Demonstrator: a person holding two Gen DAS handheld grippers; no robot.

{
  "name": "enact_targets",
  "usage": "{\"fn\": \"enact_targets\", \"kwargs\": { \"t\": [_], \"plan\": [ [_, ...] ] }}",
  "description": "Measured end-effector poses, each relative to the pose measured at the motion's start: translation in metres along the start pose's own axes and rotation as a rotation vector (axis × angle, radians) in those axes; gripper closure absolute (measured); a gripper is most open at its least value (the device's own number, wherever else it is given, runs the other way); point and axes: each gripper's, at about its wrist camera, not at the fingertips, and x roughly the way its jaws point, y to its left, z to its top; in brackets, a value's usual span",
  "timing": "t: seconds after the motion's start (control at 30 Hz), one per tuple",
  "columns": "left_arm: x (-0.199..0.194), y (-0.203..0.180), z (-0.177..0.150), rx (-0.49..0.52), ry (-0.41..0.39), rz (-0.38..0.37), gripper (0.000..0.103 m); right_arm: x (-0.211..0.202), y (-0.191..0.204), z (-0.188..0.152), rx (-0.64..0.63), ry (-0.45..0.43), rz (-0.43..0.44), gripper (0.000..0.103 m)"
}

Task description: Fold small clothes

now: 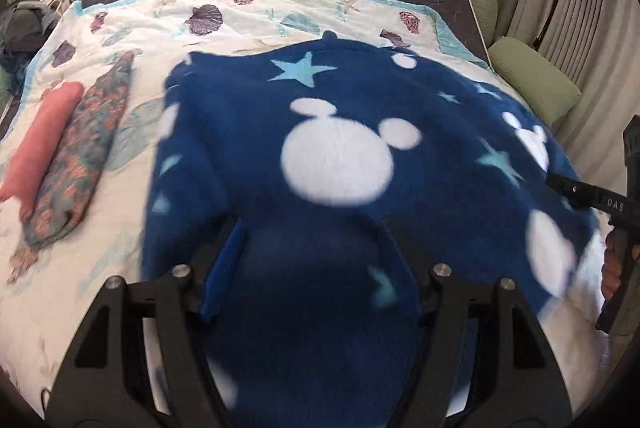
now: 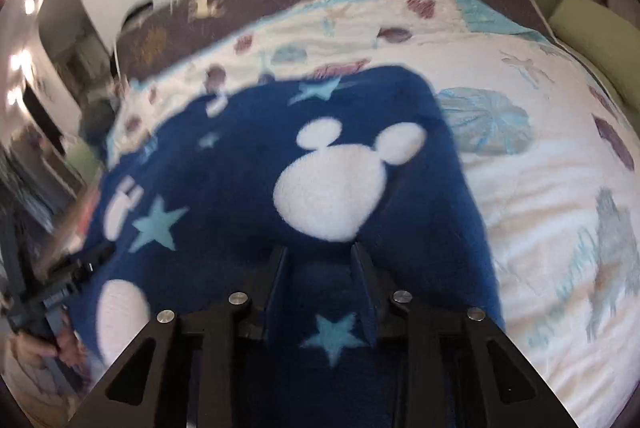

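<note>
Fleece garment in navy with white mouse-head shapes and pale blue stars [image 1: 340,131] is lying spread over the seashell-printed white quilt [image 1: 132,27]. Left gripper [image 1: 312,228] and right gripper [image 2: 320,252] are each pinching its near edge, jaws partly closed on fabric.

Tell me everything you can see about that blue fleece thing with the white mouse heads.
The blue fleece garment is fuzzy, dark blue, printed with white mouse-head shapes and pale blue stars. It lies spread over the seashell quilt on the bed, slightly blurred. Its near edge runs between the fingers of the left claw and the right claw; whether either actually pinches it is unclear.
</note>
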Motion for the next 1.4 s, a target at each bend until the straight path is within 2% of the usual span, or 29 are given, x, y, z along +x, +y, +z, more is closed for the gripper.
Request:
{"fn": "enact_targets", "kwargs": {
  "t": [0.1, 0.13, 0.17, 0.23, 0.27, 0.3, 0.37, 0.4, 0.47, 0.5, 0.57, 0.67, 0.73, 0.8, 0.87, 0.9, 0.93, 0.97, 1.03, 1.07, 1.13, 1.2, 1.3, 1.4],
  "plan": [
    [-0.038, 0.007, -0.012, -0.026, -0.06, -0.03, 0.033, -0.035, -0.008, -0.005, 0.054, -0.039, 0.028, 0.072],
    [-0.043, 0.009, -0.016, -0.022, -0.075, -0.02, 0.032, -0.046, -0.011, -0.009, 0.056, -0.064, 0.037, 0.07],
    [-0.046, 0.014, -0.024, -0.014, -0.075, 0.029, 0.029, -0.052, -0.013, -0.012, 0.056, -0.07, 0.022, 0.069],
    [-0.035, 0.029, -0.037, -0.05, -0.008, 0.126, 0.029, -0.05, -0.026, -0.021, 0.075, -0.041, -0.064, 0.069],
    [-0.031, 0.038, -0.044, -0.091, 0.032, 0.128, 0.029, -0.045, -0.035, -0.028, 0.106, -0.006, -0.084, 0.07],
    [-0.029, 0.052, -0.054, -0.177, 0.068, 0.073, 0.029, -0.043, -0.047, -0.037, 0.167, 0.014, -0.036, 0.07],
    [-0.038, 0.068, -0.069, -0.293, 0.057, -0.042, 0.029, -0.057, -0.063, -0.05, 0.277, -0.013, 0.079, 0.069],
    [-0.042, 0.074, -0.076, -0.333, 0.051, -0.087, 0.029, -0.064, -0.068, -0.055, 0.309, -0.026, 0.11, 0.064],
    [-0.044, 0.077, -0.083, -0.359, 0.076, -0.124, 0.029, -0.077, -0.078, -0.064, 0.372, -0.042, 0.143, 0.048],
    [-0.044, 0.076, -0.086, -0.367, 0.097, -0.142, 0.029, -0.081, -0.079, -0.067, 0.389, -0.033, 0.126, 0.034],
    [-0.046, 0.068, -0.089, -0.369, 0.099, -0.19, 0.029, -0.086, -0.081, -0.074, 0.395, -0.015, 0.112, 0.033],
    [-0.037, 0.063, -0.082, -0.416, 0.107, -0.324, 0.029, -0.078, -0.087, -0.082, 0.445, 0.02, 0.268, 0.032],
    [-0.023, 0.064, -0.073, -0.476, 0.106, -0.351, 0.029, -0.058, -0.089, -0.076, 0.523, 0.023, 0.39, 0.027],
    [-0.006, 0.074, -0.067, -0.589, 0.095, -0.389, 0.031, -0.037, -0.09, -0.069, 0.585, 0.028, 0.429, 0.026],
    [0.004, 0.085, -0.063, -0.693, 0.075, -0.417, 0.062, -0.021, -0.086, -0.058, 0.611, 0.029, 0.411, 0.026],
    [0.011, 0.092, -0.064, -0.75, 0.096, -0.451, 0.081, -0.016, -0.084, -0.052, 0.632, 0.029, 0.374, 0.036],
    [0.014, 0.096, -0.067, -0.8, 0.11, -0.482, 0.082, -0.016, -0.082, -0.047, 0.647, 0.014, 0.354, 0.084],
    [0.012, 0.098, -0.07, -0.828, 0.101, -0.499, 0.085, -0.017, -0.081, -0.045, 0.643, 0.014, 0.34, 0.088],
    [-0.012, 0.091, -0.067, -0.75, 0.052, -0.46, 0.087, -0.026, -0.077, -0.04, 0.624, -0.001, 0.32, 0.092],
    [-0.026, 0.085, -0.065, -0.706, 0.03, -0.455, 0.087, -0.043, -0.068, -0.039, 0.562, -0.033, 0.282, 0.092],
    [-0.054, 0.075, -0.063, -0.647, 0.005, -0.47, 0.088, -0.071, -0.055, -0.041, 0.487, -0.069, 0.232, 0.093],
    [-0.08, 0.07, -0.065, -0.593, -0.008, -0.487, 0.088, -0.093, -0.051, -0.045, 0.461, -0.081, 0.229, 0.093],
    [-0.107, 0.054, -0.082, -0.522, 0.024, -0.479, 0.087, -0.124, -0.049, -0.066, 0.411, -0.068, 0.193, 0.093],
    [-0.114, 0.049, -0.115, -0.506, 0.094, -0.445, 0.087, -0.131, -0.046, -0.09, 0.327, -0.012, 0.141, 0.089]
  ]
}}
